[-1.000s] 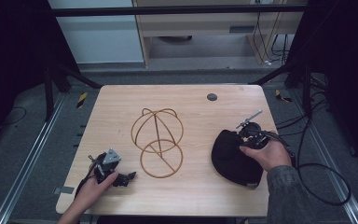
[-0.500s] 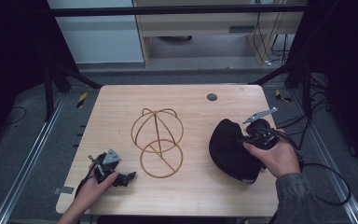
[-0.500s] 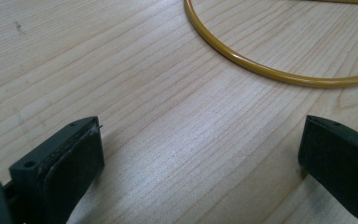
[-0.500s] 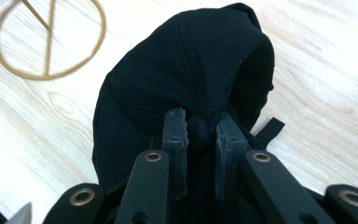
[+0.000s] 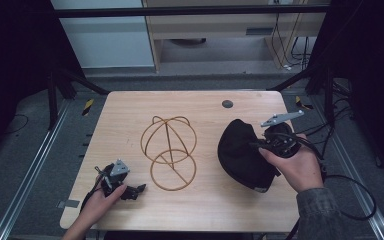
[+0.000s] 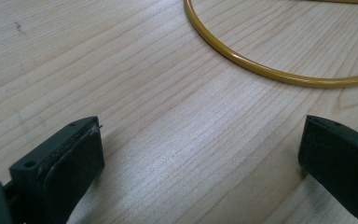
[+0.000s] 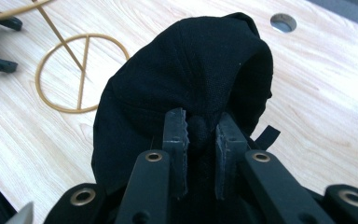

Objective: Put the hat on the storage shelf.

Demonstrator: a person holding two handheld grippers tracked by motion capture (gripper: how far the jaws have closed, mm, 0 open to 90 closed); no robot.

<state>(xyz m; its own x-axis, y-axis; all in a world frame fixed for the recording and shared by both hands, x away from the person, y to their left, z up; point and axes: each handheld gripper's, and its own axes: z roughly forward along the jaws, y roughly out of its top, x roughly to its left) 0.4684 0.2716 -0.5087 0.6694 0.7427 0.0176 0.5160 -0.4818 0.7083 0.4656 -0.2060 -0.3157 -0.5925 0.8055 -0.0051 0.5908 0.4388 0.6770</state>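
- Right gripper (image 7: 200, 140): the jaws are closed on a fold of the black fabric cap (image 7: 186, 79), pinching the cloth between the two ribbed pads. In the high view the right gripper (image 5: 275, 145) is at the cap's far right edge, with the cap (image 5: 242, 155) raised and tilted off the right side of the light wooden bench (image 5: 215, 210).
- Left gripper (image 6: 200, 158): the jaws stand wide apart with nothing between them, resting low on the bench. In the high view the left gripper (image 5: 122, 187) lies at the near left, apart from the cap.
- Yellow wire hat stand (image 5: 169, 152): a dome of hoops on a round base ring, at the bench centre, between the two grippers and just left of the cap. Its base ring (image 6: 279, 72) lies just ahead of the left gripper.
- Step in hand, as judged: lifting the cap clear of the bench for transfer to the stand.
- Next move, as judged: carry the cap left, turn its opening downward over the dome, lower it, then release. The left gripper may need to steady the base ring.
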